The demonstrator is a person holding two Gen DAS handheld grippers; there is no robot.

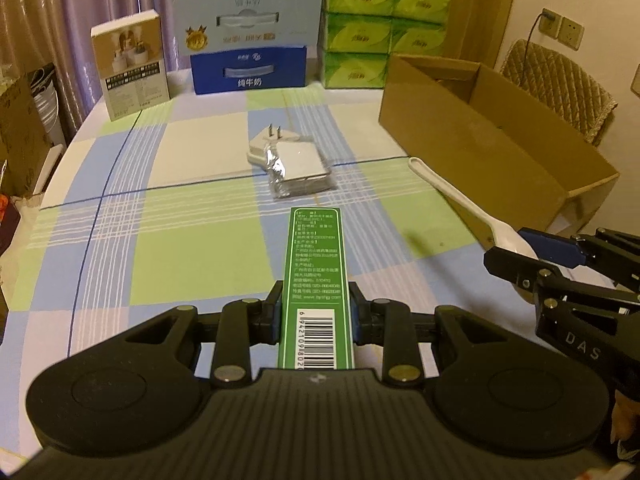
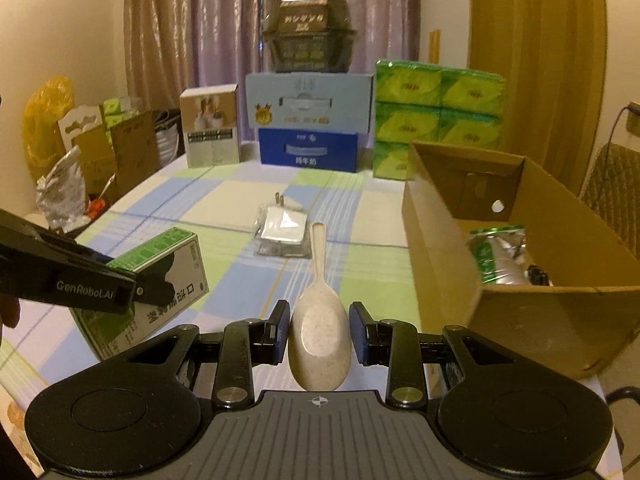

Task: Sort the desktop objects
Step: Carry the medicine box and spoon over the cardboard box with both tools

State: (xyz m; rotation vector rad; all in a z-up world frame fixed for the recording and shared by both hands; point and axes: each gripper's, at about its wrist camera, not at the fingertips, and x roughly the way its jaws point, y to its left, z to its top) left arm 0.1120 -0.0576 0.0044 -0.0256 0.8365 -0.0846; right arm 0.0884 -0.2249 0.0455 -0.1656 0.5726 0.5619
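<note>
On my checked desk [image 1: 192, 240], the open cardboard box [image 2: 448, 240] holds a green-and-silver foil packet [image 2: 498, 254]. My left claw [image 1: 316, 314], marked "GenRobot.AI", clamps a green barcoded carton [image 1: 314, 264]; my right claw [image 2: 319, 330] pinches a speckled spoon [image 2: 318, 320].

Both wrist cameras look forward low over the checked table [image 1: 192, 184], sharing its stacked far-end boxes [image 2: 308, 120].
</note>
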